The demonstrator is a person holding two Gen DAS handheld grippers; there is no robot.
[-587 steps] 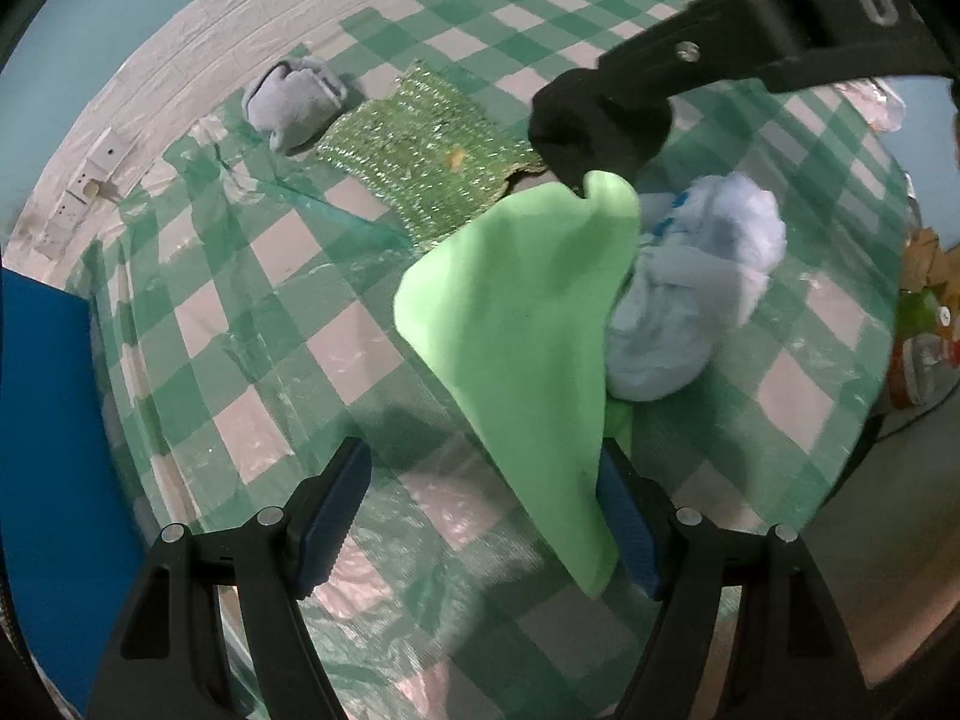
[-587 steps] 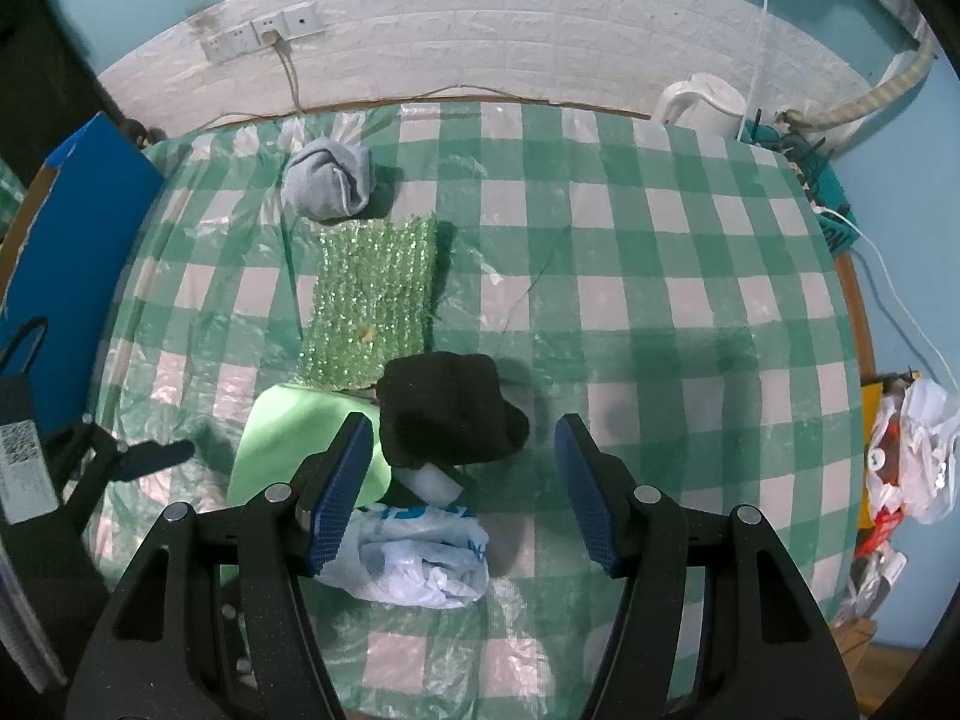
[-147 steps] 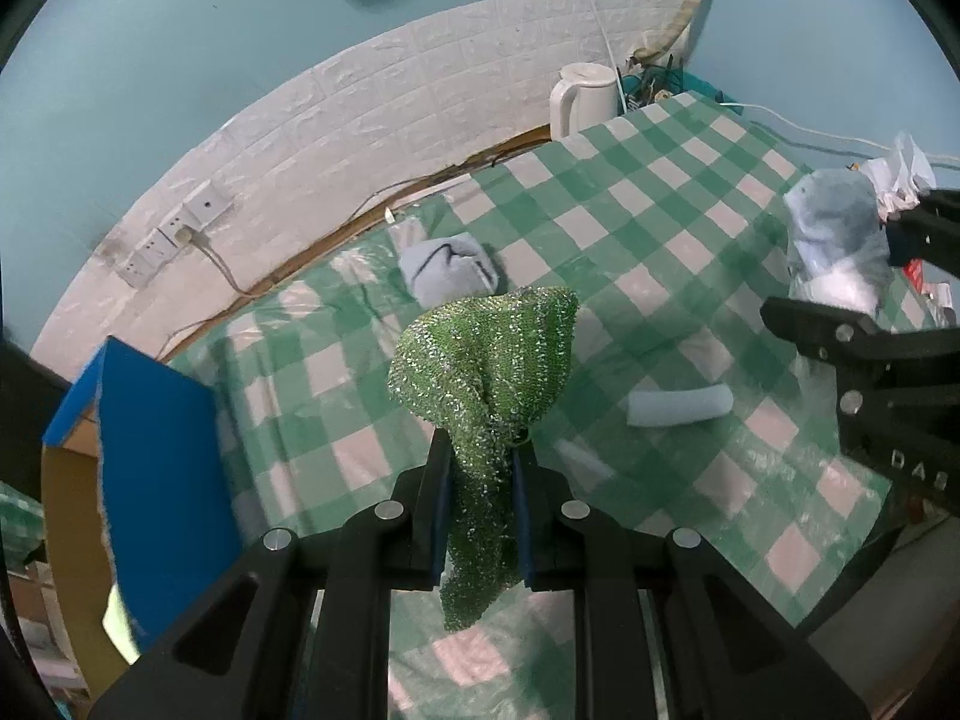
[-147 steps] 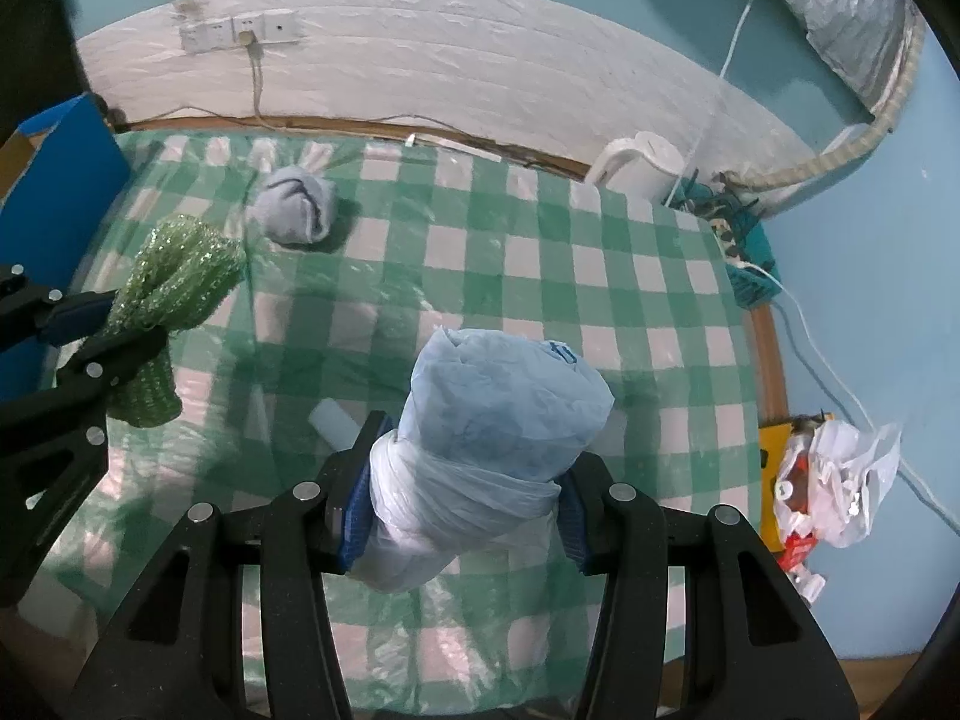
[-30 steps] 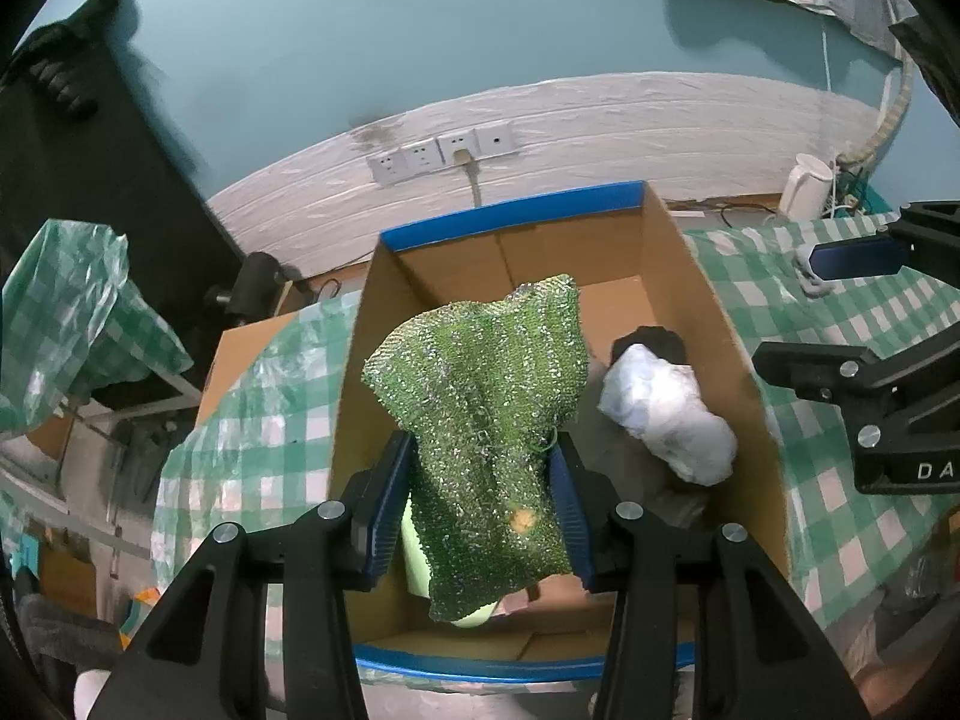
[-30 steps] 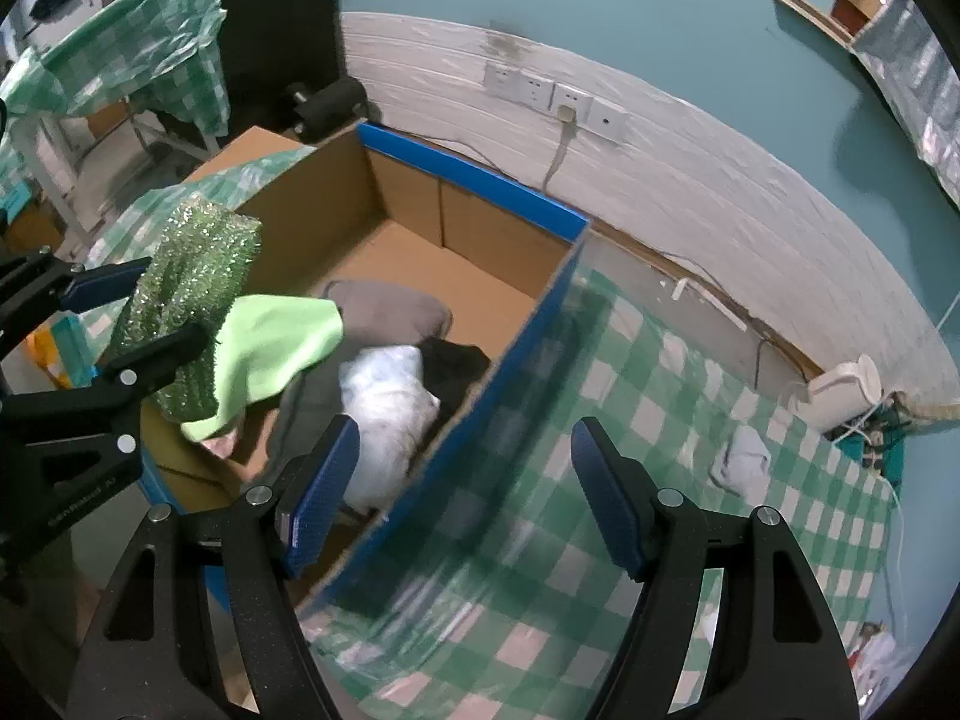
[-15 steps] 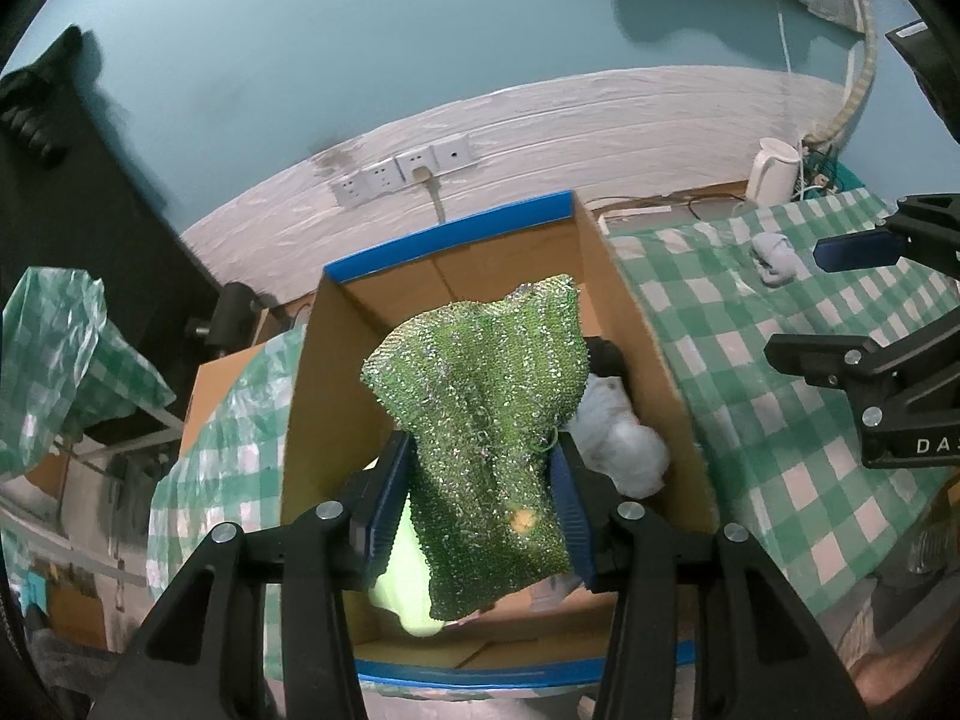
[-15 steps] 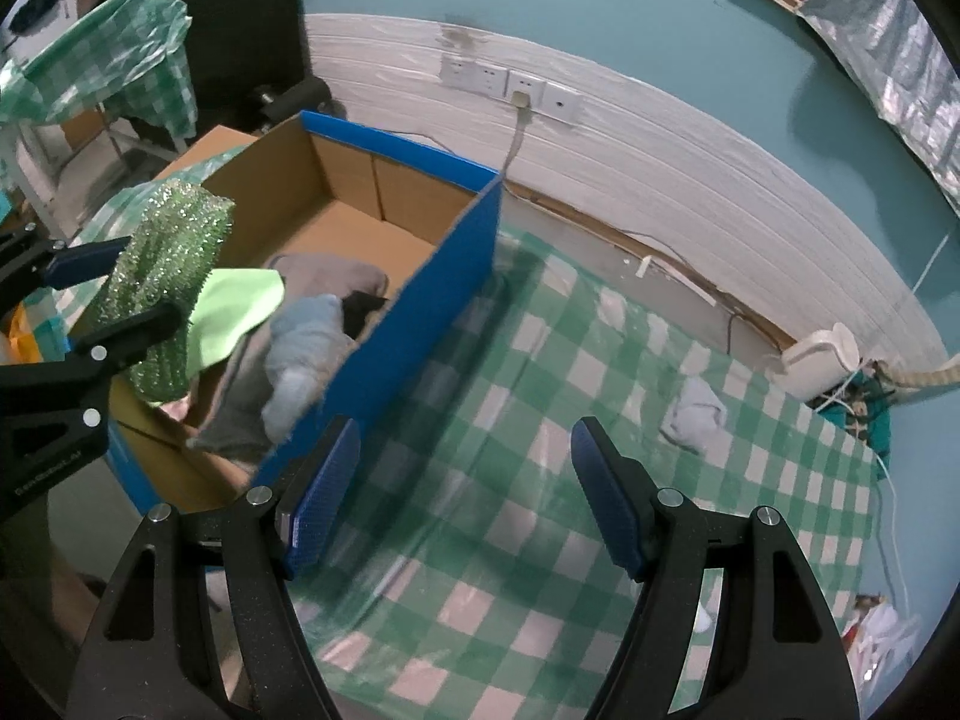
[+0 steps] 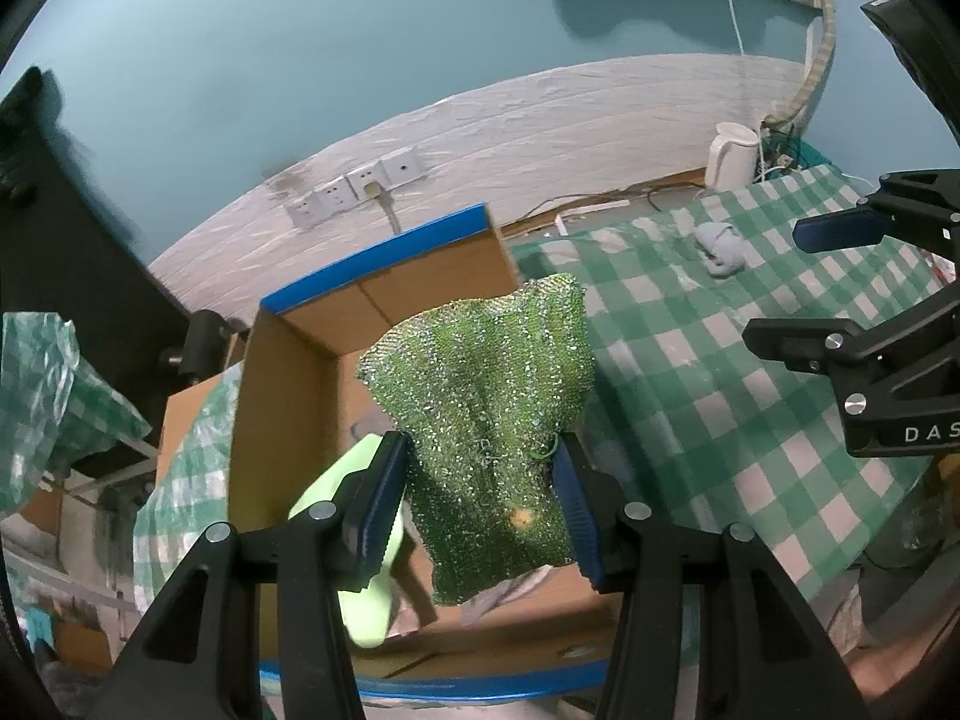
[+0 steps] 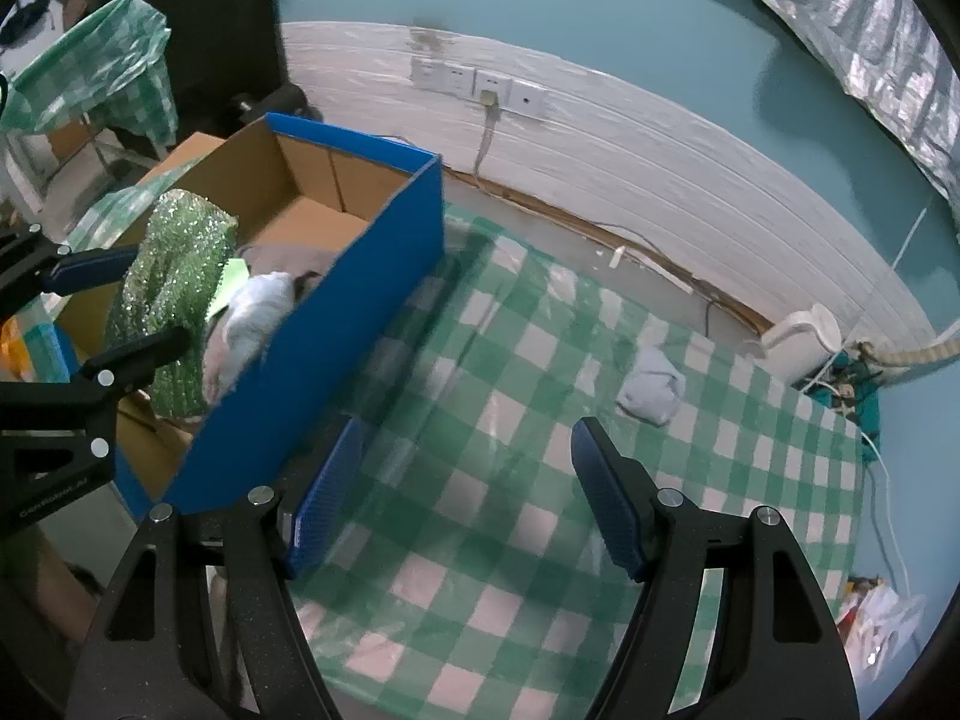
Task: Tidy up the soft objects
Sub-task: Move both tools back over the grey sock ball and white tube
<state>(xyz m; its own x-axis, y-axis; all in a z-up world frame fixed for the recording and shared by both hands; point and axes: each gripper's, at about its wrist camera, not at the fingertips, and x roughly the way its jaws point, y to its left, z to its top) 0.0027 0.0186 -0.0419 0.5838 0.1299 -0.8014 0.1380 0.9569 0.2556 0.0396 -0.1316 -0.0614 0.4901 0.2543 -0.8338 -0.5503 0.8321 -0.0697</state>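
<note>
The left gripper (image 9: 480,504) is wide open, yet the sparkly green cloth (image 9: 486,396) hangs between its fingers over the cardboard box (image 9: 288,360); next I think it needs a shake to drop. The right gripper (image 10: 468,486) is open and empty, facing the small gray sock (image 10: 651,387) at one o'clock
</note>
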